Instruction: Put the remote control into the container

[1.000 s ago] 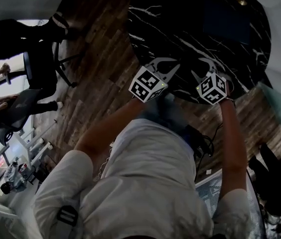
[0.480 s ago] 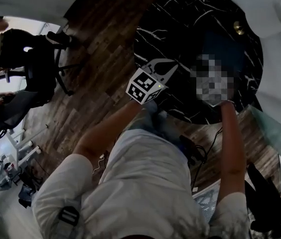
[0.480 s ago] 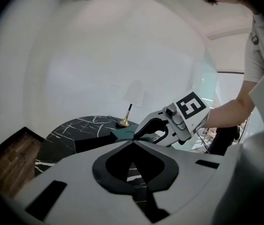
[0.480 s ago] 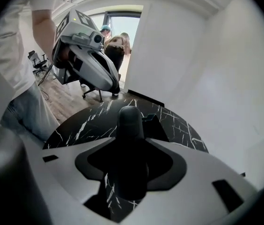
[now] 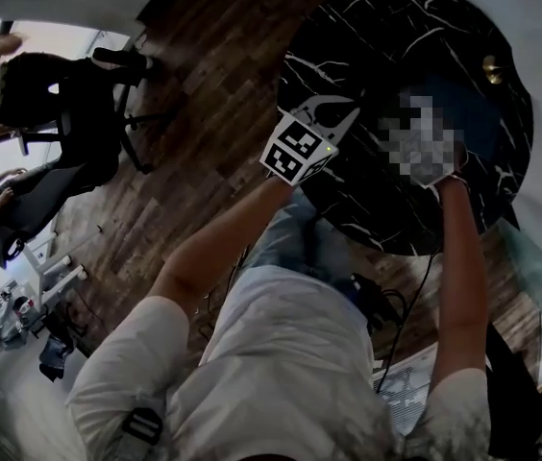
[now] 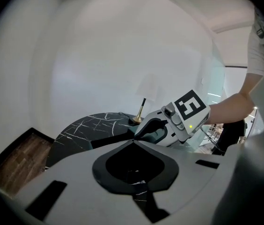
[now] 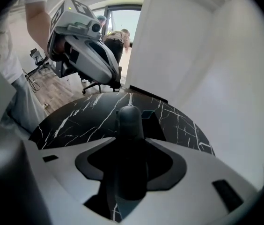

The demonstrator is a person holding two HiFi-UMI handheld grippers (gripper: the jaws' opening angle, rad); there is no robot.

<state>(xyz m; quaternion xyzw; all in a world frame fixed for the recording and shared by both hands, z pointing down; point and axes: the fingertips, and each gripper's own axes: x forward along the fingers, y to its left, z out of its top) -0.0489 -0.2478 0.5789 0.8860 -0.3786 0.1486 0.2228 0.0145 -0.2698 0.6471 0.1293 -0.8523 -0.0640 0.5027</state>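
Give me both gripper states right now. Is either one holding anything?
Left gripper: closed, nothing between its jaws.
Right gripper: closed on the remote control.

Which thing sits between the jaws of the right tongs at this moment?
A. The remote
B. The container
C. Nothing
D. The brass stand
A: in the right gripper view the dark remote stands clamped between the jaws, above the black marble table.
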